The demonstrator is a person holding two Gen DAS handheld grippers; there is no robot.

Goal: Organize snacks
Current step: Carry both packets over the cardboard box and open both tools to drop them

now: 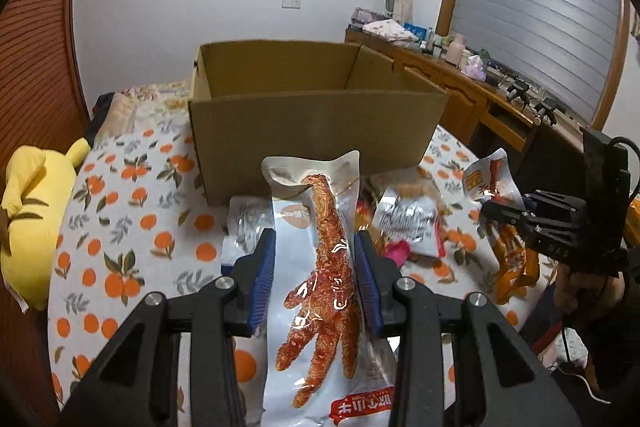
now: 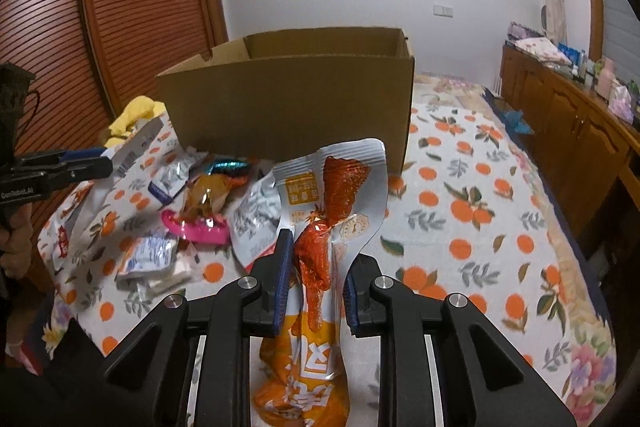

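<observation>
Each gripper, left [image 1: 315, 279] and right [image 2: 316, 287], clamps a packet before the cardboard box [image 1: 316, 123]

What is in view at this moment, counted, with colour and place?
chicken foot packet: one, white with red foot, in left tool.
orange snack packet: one, orange and silver, in right tool.
cardboard box: one, brown, open, on bed behind the pile.
loose snack packets: several, mixed colours, piled before the box.
bedsheet: one, white with orange fruit print.
plush toy: one, yellow, at bed's left edge.
sideboard: one, brown wood, cluttered, along the wall.
left tool: shut on its packet.
right tool: shut on its packet.
</observation>
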